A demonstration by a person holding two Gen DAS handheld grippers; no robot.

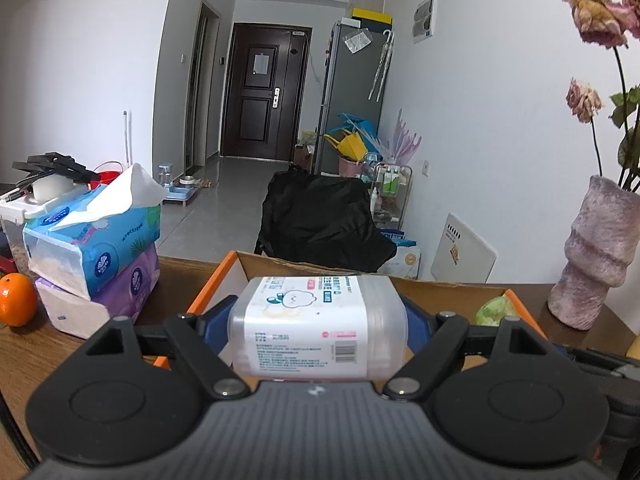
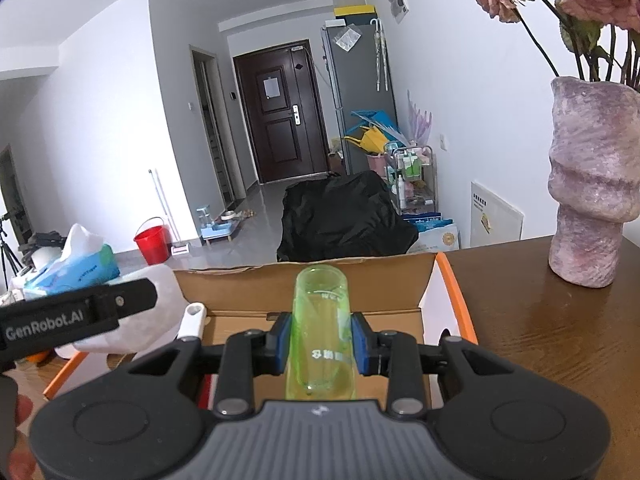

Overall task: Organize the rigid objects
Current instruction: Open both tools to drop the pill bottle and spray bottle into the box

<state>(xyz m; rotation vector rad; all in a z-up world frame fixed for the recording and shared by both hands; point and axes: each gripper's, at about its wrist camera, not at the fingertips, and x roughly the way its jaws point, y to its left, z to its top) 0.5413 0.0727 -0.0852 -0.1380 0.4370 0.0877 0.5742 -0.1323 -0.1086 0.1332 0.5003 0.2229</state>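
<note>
Left of the left claw [image 1: 318, 322] sit two tissue packs, blue [image 1: 94, 236] stacked on purple [image 1: 120, 292], and one orange [image 1: 17, 299]. One cardboard box [image 1: 440, 292] lies ahead, one vase [image 1: 596, 256] to its right, holding three wilted roses [image 1: 598, 20].

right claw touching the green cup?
Touching. Right wrist view: both blue pads of the right claw press against the sides of the green cup, no gap, above the box.

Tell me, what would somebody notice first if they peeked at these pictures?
Probably the bright green see-through cup, pinched in the right gripper over the open cardboard box. Next, the clear container with the white label, squeezed in the left gripper above that same box. Then the bumpy purple vase with dried roses, standing on the wooden table at the right.
</note>
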